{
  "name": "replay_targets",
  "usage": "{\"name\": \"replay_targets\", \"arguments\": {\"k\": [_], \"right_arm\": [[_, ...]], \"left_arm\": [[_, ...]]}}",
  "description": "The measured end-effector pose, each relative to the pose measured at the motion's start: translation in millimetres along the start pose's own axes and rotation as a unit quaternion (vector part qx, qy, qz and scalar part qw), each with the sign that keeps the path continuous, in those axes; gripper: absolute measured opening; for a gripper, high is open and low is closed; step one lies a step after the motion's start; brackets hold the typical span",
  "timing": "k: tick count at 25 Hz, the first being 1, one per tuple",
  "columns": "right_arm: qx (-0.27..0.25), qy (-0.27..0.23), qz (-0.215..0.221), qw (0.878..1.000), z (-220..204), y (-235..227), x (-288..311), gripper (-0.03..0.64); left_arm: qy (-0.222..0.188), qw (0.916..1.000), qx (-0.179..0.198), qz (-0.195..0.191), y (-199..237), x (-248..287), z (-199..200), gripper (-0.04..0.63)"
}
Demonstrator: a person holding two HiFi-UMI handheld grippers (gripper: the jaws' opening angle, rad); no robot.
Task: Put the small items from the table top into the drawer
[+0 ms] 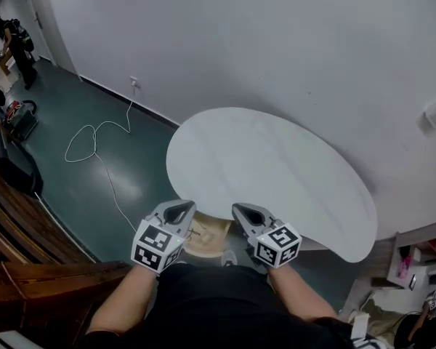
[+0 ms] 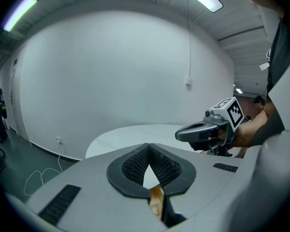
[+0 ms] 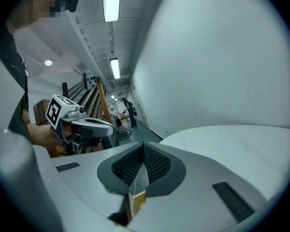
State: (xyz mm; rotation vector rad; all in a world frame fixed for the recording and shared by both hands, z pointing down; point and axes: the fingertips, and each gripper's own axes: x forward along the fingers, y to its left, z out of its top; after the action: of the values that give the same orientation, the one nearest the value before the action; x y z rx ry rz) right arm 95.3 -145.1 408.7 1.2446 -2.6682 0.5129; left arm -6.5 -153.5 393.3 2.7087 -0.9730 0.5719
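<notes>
Abreast, left gripper (image 1: 180, 211), right gripper (image 1: 248, 213) (closed).

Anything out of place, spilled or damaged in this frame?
Nothing looks spilled or damaged. The white table top shows no small items. The left hand-held gripper and right hand-held gripper are shut and empty. A white cable lies loose on the floor.

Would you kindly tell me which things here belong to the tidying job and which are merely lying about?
Job: table; drawer; left claw and right claw, both shut.
Lying about: white cable; black bag; wall socket.
</notes>
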Motion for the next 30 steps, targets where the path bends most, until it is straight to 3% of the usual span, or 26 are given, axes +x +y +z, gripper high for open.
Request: {"name": "replay_targets", "arguments": {"k": [30], "right_arm": [[-0.002,0.018,0.017,1.0,-12,1,2,0.008]], "left_arm": [[0.002,0.9998,-0.015,0.012,-2,3,-6,0.015]]}}
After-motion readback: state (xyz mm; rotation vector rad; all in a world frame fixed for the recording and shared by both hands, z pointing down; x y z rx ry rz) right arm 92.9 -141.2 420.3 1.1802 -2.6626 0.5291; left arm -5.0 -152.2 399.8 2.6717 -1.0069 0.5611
